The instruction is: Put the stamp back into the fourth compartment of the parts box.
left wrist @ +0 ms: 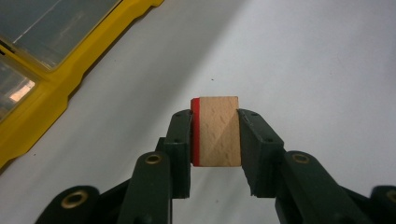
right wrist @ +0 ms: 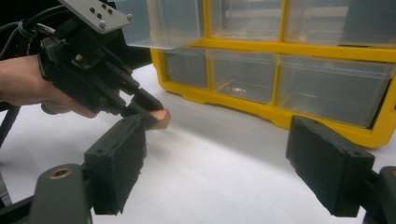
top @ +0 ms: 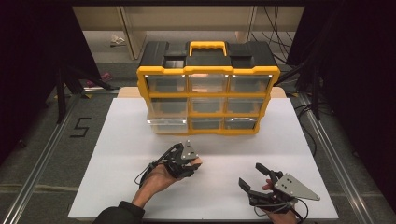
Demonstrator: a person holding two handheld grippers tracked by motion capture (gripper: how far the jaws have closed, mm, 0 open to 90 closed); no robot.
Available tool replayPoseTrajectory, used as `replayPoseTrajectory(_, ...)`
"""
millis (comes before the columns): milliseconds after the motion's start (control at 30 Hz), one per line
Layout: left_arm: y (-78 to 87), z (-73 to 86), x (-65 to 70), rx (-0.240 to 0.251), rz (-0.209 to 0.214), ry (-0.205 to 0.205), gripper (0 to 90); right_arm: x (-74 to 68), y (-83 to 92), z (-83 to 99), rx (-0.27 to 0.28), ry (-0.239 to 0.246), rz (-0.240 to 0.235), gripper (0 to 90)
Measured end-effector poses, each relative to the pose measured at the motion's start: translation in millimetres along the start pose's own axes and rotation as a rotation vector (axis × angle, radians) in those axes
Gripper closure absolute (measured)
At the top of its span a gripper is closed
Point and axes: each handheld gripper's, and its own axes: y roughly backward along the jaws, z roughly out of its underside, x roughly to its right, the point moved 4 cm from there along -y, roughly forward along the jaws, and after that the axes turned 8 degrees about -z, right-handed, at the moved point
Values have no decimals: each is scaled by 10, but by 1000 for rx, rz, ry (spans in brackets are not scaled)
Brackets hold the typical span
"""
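Wooden block (left wrist: 215, 132), red along one face, sits clamped between my left fingers (left wrist: 181, 140), held over the white bench (top: 140, 140) just near of the yellow drawer organizer (top: 208, 88), whose lower left drawer (top: 166, 124) is pulled out. My right fingers (right wrist: 116, 163) stand wide apart, empty, at the near right.

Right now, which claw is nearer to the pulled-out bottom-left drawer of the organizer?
Left. The left claw, shut on a wooden block, sits just in front of that drawer. The right claw stands open, farther back and off to the right.
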Motion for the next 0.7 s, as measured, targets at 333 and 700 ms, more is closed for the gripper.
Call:
replayPoseTrajectory(333, 73, -32, -7, 19, -4, 0, 662, -3, 3, -2, 0, 2, 1, 210)
replayPoseTrajectory(700, 152, -65, -20, 41, -11, -3, 662, -7, 1, -3, 1, 6, -2, 211)
